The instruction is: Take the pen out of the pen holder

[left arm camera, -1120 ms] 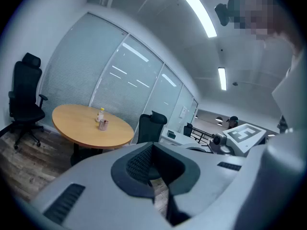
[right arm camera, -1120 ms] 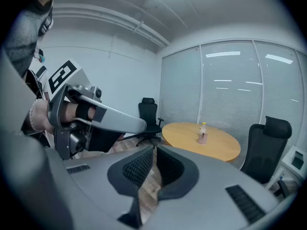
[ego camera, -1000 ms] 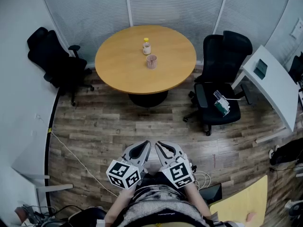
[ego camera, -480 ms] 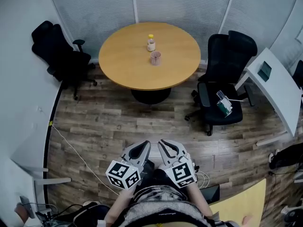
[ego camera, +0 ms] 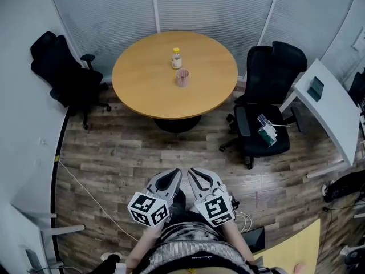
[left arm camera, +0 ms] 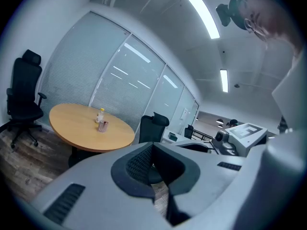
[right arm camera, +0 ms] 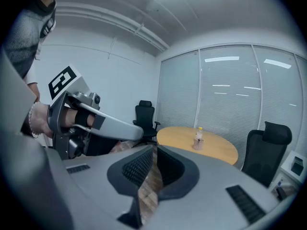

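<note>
1. Overhead, head view: pen holder [ego camera: 182,77] stands on round table [ego camera: 137,96] at upper centre, just beside a bottle [ego camera: 177,57]; pen too small to see. Wood floor [ego camera: 142,147] lies btwn it & both tongs at bottom centre. Black chairs [ego camera: 265,101] flank the table.
2. Left gripper view: left gripper [left arm camera: 152,150] jaws closed, empty. Holder [left arm camera: 103,125] on table at mid-left, well apart.
3. Right gripper view: right gripper [right arm camera: 154,152] jaws together, holding nothing. Holder [right arm camera: 197,144] at centre-right; left gripper [right arm camera: 72,114] fills the left.
</note>
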`<act>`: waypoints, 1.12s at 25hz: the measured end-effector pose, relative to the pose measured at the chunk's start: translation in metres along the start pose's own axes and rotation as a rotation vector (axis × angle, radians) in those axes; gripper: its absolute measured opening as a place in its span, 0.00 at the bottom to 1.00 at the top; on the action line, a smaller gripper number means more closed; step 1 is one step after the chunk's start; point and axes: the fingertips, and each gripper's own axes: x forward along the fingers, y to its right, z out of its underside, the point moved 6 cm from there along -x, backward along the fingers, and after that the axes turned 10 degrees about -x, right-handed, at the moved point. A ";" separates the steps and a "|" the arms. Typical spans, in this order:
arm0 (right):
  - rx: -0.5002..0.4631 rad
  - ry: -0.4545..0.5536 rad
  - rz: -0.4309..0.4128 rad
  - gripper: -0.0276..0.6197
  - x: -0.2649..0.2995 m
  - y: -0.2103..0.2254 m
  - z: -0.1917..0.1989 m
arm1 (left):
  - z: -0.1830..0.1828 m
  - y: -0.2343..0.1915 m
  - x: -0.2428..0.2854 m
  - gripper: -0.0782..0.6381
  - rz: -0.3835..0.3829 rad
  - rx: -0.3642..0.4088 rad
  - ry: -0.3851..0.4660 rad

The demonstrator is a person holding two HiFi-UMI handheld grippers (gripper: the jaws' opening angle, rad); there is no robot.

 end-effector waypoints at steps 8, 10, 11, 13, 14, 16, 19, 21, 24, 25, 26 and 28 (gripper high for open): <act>-0.001 0.001 0.033 0.11 0.062 0.045 -0.016 | -0.047 -0.045 0.052 0.12 0.039 0.021 -0.009; -0.005 -0.004 0.032 0.11 0.079 0.055 -0.019 | -0.058 -0.059 0.062 0.12 0.042 0.022 -0.014; -0.006 -0.007 0.029 0.11 0.086 0.058 -0.021 | -0.063 -0.065 0.067 0.12 0.043 0.023 -0.017; -0.008 -0.011 0.027 0.11 0.100 0.064 -0.024 | -0.071 -0.076 0.074 0.12 0.046 0.023 -0.022; -0.006 -0.013 0.027 0.11 0.106 0.065 -0.025 | -0.073 -0.082 0.077 0.12 0.047 0.019 -0.024; 0.002 -0.015 0.027 0.11 0.117 0.069 -0.026 | -0.079 -0.091 0.081 0.12 0.049 0.010 -0.026; 0.018 -0.016 0.027 0.11 0.134 0.075 -0.030 | -0.087 -0.106 0.087 0.12 0.053 0.002 -0.035; 0.014 -0.021 0.033 0.11 0.145 0.078 -0.033 | -0.092 -0.115 0.088 0.12 0.058 0.001 -0.038; 0.010 -0.025 0.040 0.11 0.160 0.079 -0.035 | -0.099 -0.128 0.089 0.12 0.064 0.004 -0.039; 0.011 -0.024 0.041 0.11 0.165 0.080 -0.036 | -0.101 -0.132 0.089 0.12 0.066 0.007 -0.039; 0.013 -0.022 0.043 0.11 0.170 0.080 -0.037 | -0.104 -0.136 0.089 0.12 0.069 0.010 -0.039; 0.015 -0.023 0.048 0.11 0.178 0.079 -0.039 | -0.106 -0.142 0.088 0.12 0.075 0.012 -0.042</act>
